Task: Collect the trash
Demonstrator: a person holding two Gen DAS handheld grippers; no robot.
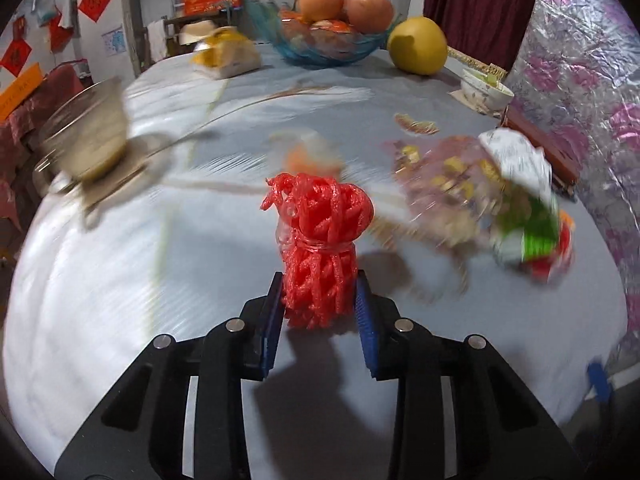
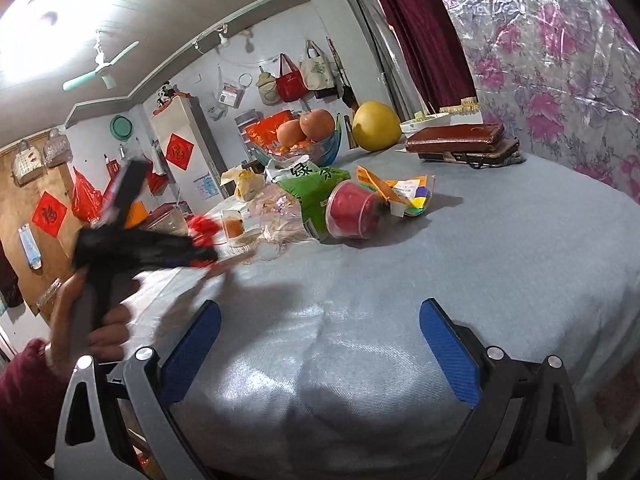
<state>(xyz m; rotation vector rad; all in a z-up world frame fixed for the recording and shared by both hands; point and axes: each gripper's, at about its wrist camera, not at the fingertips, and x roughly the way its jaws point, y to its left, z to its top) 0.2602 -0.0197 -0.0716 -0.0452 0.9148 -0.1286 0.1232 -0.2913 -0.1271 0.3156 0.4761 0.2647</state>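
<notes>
1. The left gripper (image 1: 320, 300) pinches the lower end of a red foam net (image 1: 320, 240) between its blue pads (image 1: 270, 328); the fingers stand partly closed, pressed against the bundle on both sides.
2. The red foam net rises upright out of that grip, above the grey tablecloth (image 1: 120, 300). It is a bunched mesh sleeve, bright red, cinched about the middle by a clear band, with a rounded knot of loops at the top.
3. The right gripper (image 2: 320, 344) hangs over the near part of the tablecloth with its fingers spread wide and nothing between them.
4. In the right wrist view the left gripper shows blurred at the left edge, gripped by the person's left hand (image 2: 92, 320), a scrap of red at its tip.
5. Further out lies a loose heap of trash: a green tea packet (image 2: 316, 192), a red plastic cup (image 2: 352, 212) on its side, a crumpled clear wrapper (image 2: 276, 216) and an orange-and-yellow wrapper (image 2: 404, 192).
6. A glass bowl (image 1: 84, 140) sits blurred at the left of the table.
7. At the far end stand a blue fruit bowl (image 1: 328, 48) holding round orange-red fruit, a yellow pomelo (image 1: 416, 46) just beside it, and a white bowl (image 1: 486, 94) near the floral wall covering.
</notes>
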